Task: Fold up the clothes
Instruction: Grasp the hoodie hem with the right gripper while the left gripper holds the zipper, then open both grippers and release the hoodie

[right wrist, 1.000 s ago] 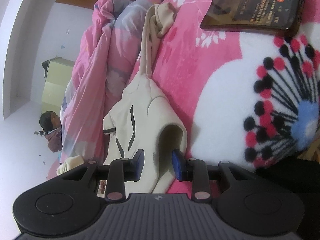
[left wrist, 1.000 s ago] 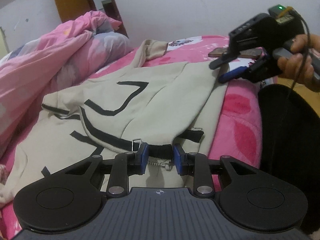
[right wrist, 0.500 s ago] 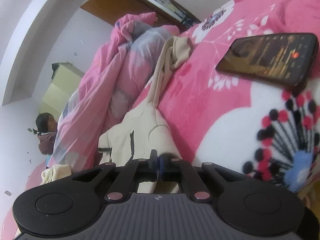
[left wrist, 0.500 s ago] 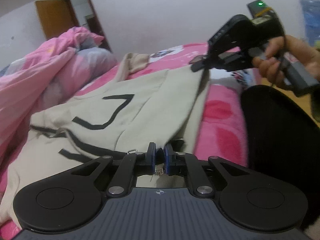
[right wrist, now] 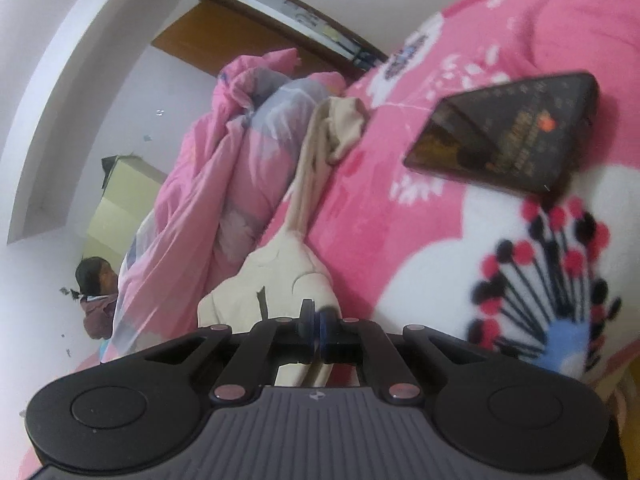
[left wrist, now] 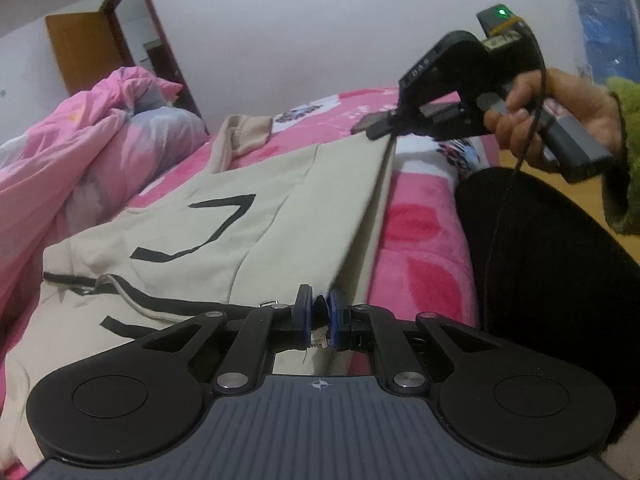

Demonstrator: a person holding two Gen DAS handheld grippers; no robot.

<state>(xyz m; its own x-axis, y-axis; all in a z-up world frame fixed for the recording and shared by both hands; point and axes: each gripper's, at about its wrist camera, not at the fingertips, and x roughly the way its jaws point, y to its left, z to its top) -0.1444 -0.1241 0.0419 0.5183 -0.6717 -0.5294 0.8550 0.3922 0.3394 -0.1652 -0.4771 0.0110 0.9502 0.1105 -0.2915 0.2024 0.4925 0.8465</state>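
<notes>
A beige jacket (left wrist: 256,216) with black line markings and a zipper lies spread on the pink bed. My left gripper (left wrist: 318,312) is shut on its near hem corner by the zipper end. My right gripper (left wrist: 386,130), held by a hand, pinches the far corner of the same edge, and the cloth is stretched taut between the two. In the right wrist view the right gripper (right wrist: 318,320) is shut on the beige jacket (right wrist: 276,280), whose sleeve (right wrist: 320,148) trails up the bed.
A pink flowered blanket (left wrist: 420,240) covers the bed. A bunched pink quilt (left wrist: 80,148) lies along the left. A dark phone (right wrist: 508,136) rests on the blanket near the right gripper. A wooden door (left wrist: 80,52) stands behind. The person's dark-clad leg (left wrist: 560,280) is at the right.
Both grippers went from open to shut on the jacket's edge. They then lifted, and the edge between them is pulled straight and raised off the bed.
</notes>
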